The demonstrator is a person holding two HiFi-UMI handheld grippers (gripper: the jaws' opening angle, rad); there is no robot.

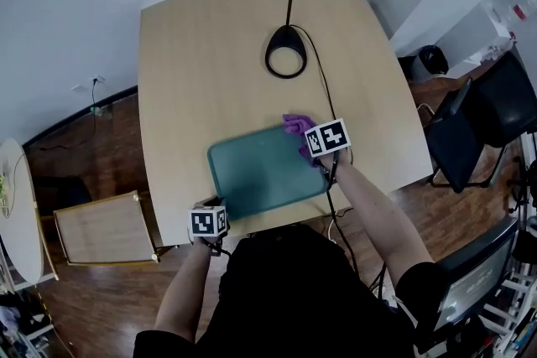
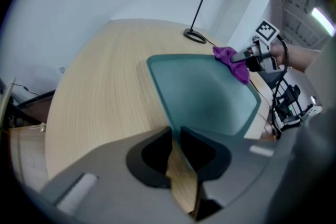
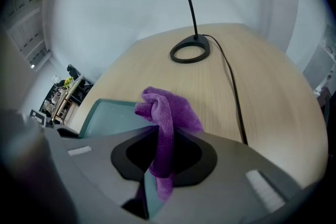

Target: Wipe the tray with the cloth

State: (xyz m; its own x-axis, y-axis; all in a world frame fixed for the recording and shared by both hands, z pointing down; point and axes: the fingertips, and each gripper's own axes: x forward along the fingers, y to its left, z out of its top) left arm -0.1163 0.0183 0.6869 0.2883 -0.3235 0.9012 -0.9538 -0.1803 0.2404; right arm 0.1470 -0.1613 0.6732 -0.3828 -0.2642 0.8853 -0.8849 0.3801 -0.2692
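Purple cloth [image 3: 167, 113], bunched in the clenched fingers of the right gripper [image 3: 160, 139], sits at the far right edge of the teal tray [image 1: 256, 176] on the worktop [image 1: 201, 63]. Left gripper [image 2: 176, 131] fingers pinch the tray's near corner, apparently anchoring it against wiping strokes.

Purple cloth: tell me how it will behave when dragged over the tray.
Probably floppy: the purple cloth bunches and droops where the right gripper pinches it. Likely light, since a narrow pinch holds the whole bunch. Its fuzzy weave should drag rather than slide on the smooth tray.
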